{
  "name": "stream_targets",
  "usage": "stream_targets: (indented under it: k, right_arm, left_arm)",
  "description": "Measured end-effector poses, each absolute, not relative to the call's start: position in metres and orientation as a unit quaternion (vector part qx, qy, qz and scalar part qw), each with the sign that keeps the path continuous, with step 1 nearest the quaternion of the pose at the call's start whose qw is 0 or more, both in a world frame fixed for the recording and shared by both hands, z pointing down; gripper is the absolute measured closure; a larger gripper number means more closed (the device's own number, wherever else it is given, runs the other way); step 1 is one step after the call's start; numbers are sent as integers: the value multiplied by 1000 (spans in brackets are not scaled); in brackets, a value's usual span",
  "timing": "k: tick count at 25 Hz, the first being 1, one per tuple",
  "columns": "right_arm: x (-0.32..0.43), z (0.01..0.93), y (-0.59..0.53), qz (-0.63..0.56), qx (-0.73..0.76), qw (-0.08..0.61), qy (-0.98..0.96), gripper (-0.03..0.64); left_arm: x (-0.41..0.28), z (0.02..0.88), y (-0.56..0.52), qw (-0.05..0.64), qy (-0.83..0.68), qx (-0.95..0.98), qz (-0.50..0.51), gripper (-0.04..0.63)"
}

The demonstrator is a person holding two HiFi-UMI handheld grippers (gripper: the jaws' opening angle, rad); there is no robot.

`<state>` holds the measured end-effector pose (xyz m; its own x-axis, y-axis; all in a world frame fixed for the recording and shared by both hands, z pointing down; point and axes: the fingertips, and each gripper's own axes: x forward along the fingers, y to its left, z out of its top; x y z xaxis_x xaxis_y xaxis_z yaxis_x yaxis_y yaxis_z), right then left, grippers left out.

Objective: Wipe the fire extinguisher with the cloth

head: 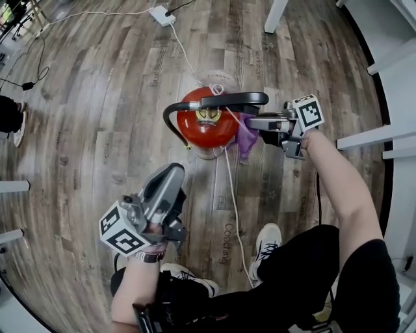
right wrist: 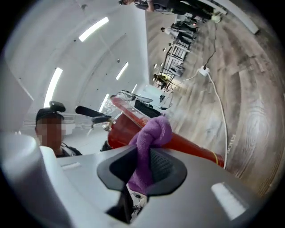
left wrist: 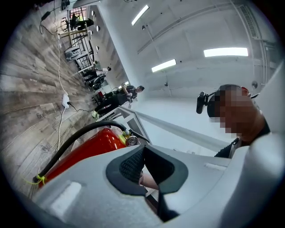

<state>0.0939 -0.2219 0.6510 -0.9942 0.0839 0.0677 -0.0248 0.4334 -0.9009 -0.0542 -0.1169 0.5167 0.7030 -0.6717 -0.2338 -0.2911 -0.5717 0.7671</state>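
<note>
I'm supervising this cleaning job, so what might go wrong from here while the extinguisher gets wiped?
The fire extinguisher stands free on the floor, and the left tongs are shut, off it; a sideways push from the purple cloth in the right tongs might tip it. The white cable runs past its base toward the person's shoe, so it could snag.

place: looking like an open-plan office or lab | floor (head: 97,123): grey wood-look planks running throughout | ceiling: long strip lights (left wrist: 225,52) glowing against white | far end: dark chairs (left wrist: 95,79) and desks standing clustered, people (left wrist: 135,90) showing beside them | white power brick (head: 162,15) lying on the floor, cable (head: 182,49) trailing
</note>
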Motion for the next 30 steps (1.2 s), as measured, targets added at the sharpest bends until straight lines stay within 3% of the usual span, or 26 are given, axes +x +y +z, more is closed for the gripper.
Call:
stream_targets:
  k: [3, 8, 11, 23, 30]
  right_arm:
    - [103, 614, -225, 505, -49, 77, -859, 551]
    - [141, 605, -226, 486, -58, 210, -846, 551]
    - [161, 599, -236, 478, -43, 254, -840, 551]
    - [202, 543, -310, 425, 52, 279, -860, 551]
    - [98, 496, -296, 354, -99, 294, -882, 551]
  left_arm:
    - [-58, 513, -118, 361, -285, 848, -264, 600]
    - [-65, 511, -118, 360, -287, 846, -269, 600]
    - [-68, 511, -117, 359, -288, 846, -268, 600]
    - [-78, 510, -113, 362, -288, 845, -269, 600]
    - [-74, 515, -114, 370, -286, 842, -268, 600]
